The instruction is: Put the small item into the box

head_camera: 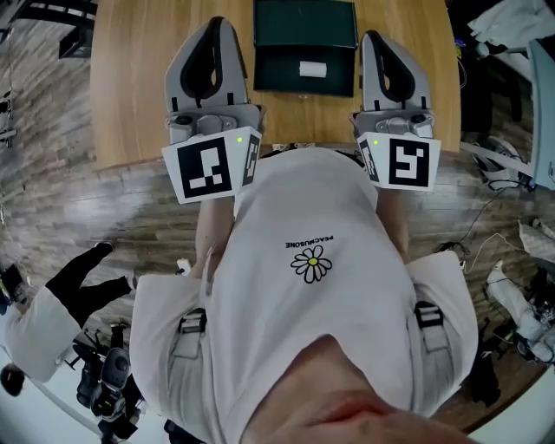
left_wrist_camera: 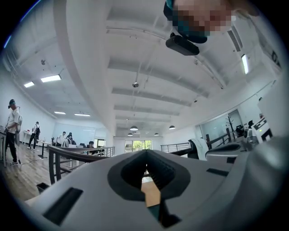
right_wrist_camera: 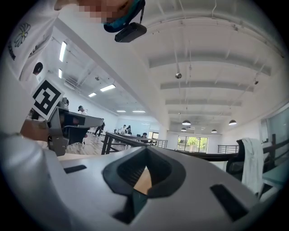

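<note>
The small white item (head_camera: 311, 69) lies inside the open dark green box (head_camera: 264, 76), in its lower tray, on the wooden counter (head_camera: 143, 87). I judge the placing done; at most the raised lid is left to close. My left gripper (head_camera: 217, 23) and right gripper (head_camera: 374, 38) sit either side of the box, their fingers (left_wrist_camera: 128, 173) clenched on nothing.

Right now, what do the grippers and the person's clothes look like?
The left gripper and right gripper are light grey shells with black-lined openings; each bears a white cube with black square markers. The person wears a white daisy-print T-shirt.
</note>
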A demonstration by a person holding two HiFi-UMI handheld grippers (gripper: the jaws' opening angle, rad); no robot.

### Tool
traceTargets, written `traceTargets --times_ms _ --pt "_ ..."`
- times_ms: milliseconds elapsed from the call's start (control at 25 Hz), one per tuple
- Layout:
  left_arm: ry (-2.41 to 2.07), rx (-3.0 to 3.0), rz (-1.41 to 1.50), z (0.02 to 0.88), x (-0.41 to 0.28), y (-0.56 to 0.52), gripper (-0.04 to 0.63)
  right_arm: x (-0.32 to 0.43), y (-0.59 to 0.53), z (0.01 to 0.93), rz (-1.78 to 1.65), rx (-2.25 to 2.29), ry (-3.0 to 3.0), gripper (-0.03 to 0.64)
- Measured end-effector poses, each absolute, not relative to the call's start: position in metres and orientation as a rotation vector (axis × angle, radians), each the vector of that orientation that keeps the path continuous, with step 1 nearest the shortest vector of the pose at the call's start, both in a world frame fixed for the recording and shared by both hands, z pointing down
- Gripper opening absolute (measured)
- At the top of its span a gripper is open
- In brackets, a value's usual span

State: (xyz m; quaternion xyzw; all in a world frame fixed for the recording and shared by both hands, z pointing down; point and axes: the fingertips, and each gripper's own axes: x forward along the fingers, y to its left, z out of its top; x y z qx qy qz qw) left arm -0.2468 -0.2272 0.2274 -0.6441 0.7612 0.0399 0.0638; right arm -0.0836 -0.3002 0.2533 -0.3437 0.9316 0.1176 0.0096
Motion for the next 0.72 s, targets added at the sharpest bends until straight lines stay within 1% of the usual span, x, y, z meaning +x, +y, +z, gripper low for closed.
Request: traceTargets --times_ms 120,280,440,720 --pt "2.309 -1.927 0.132 0.227 -0.251 -0.223 0.017 -0.087 -0.297 0.252 0.388 -1.058 2.91 0.005" --pt "2.319 -1.919 0.136 0.23 -0.254 -0.219 0.017 -0.092 -0.29 0.247 0.324 -1.039 2.904 0.006" --pt "2.321 -1.912 0.138 0.229 -0.256 -0.217 0.017 -0.09 -0.291 0.247 0.407 -1.043 2.908 0.006" --pt "2.328 -1.907 0.134 0.23 -0.26 -0.219 0.017 -0.093 -0.293 0.245 0.416 -1.035 2.906 0.006"
